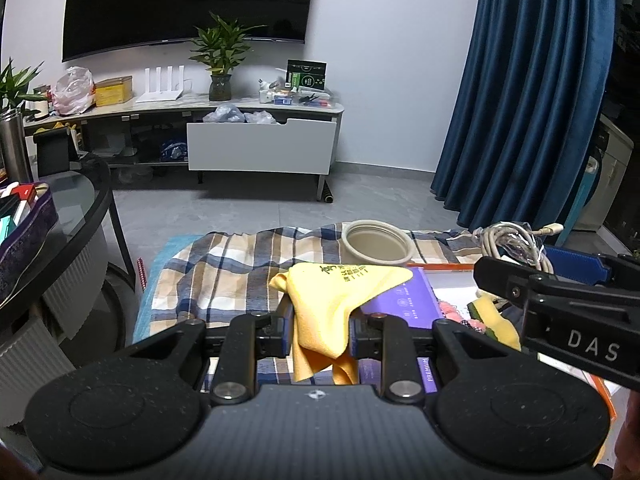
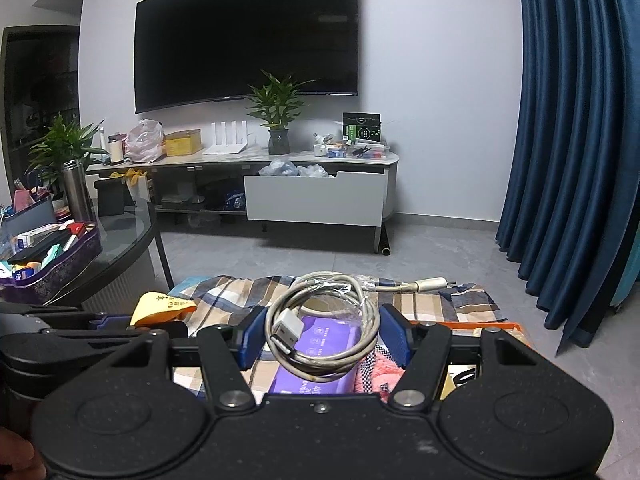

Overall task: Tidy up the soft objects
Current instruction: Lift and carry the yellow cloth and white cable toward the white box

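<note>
My left gripper (image 1: 320, 330) is shut on a yellow cloth (image 1: 336, 300) with green print, held above the plaid cloth (image 1: 224, 276); the yellow cloth also shows at the left of the right wrist view (image 2: 160, 306). My right gripper (image 2: 322, 338) is shut on a coiled white USB cable (image 2: 324, 320) in clear wrap, lifted above a purple box (image 2: 316, 376). The right gripper also shows in the left wrist view (image 1: 560, 300) with the cable (image 1: 516, 240). Pink and yellow soft items (image 1: 488, 316) lie in an orange-rimmed tray (image 2: 480, 325).
A beige round bowl (image 1: 376, 242) stands on the plaid cloth. A glass table (image 1: 80, 208) with a purple basket of boxes (image 2: 52, 264) is at left. A TV stand (image 2: 280, 184), plants and a blue curtain (image 1: 528, 92) lie beyond grey floor.
</note>
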A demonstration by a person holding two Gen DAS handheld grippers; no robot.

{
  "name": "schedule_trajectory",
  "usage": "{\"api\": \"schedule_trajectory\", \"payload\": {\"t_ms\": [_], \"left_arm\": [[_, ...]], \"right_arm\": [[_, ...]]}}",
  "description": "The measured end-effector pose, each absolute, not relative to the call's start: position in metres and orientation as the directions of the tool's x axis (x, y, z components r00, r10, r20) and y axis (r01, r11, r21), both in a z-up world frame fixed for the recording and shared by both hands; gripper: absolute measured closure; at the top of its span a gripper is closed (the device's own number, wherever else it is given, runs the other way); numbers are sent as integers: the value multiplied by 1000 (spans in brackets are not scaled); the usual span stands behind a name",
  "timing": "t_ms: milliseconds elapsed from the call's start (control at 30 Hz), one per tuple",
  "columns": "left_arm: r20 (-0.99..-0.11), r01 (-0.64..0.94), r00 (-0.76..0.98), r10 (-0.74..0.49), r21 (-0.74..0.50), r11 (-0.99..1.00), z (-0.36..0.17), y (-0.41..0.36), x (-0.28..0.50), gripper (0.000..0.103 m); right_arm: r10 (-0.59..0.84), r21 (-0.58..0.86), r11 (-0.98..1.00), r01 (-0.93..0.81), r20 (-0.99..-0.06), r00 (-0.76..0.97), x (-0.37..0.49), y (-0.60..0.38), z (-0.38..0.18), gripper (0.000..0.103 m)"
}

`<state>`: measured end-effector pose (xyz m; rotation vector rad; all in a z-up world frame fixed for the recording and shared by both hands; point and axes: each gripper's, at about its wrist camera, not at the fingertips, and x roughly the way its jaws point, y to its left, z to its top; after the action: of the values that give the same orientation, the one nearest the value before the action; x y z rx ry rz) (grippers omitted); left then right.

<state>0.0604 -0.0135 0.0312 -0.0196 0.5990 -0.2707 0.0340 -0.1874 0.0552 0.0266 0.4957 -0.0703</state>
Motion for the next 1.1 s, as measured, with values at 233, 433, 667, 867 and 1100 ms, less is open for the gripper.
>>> {"api": "schedule_trajectory", "payload": {"t_ms": [233,433,667,867,1100], "left_arm": [[-553,266,788,-271,-92,960,32,-20,58,77],[-554,278,784,-278,-87,957,31,-25,56,77],[-555,294,780,-289,-83,952,32,-31,55,77],[-553,313,776,-303,-81,946,32,-38,53,77],[-550,333,772,-320,-79,940,33,-46,51,77]], "right_arm": [[-68,3,997,79,-475,878,33,-189,55,30],[-72,9,996,87,-478,875,32,-193,54,30],[-84,12,995,102,-477,875,28,-198,55,30],[-99,15,993,121,-473,875,24,-203,57,30],[-119,21,989,146,-470,875,18,-214,57,30]]}}
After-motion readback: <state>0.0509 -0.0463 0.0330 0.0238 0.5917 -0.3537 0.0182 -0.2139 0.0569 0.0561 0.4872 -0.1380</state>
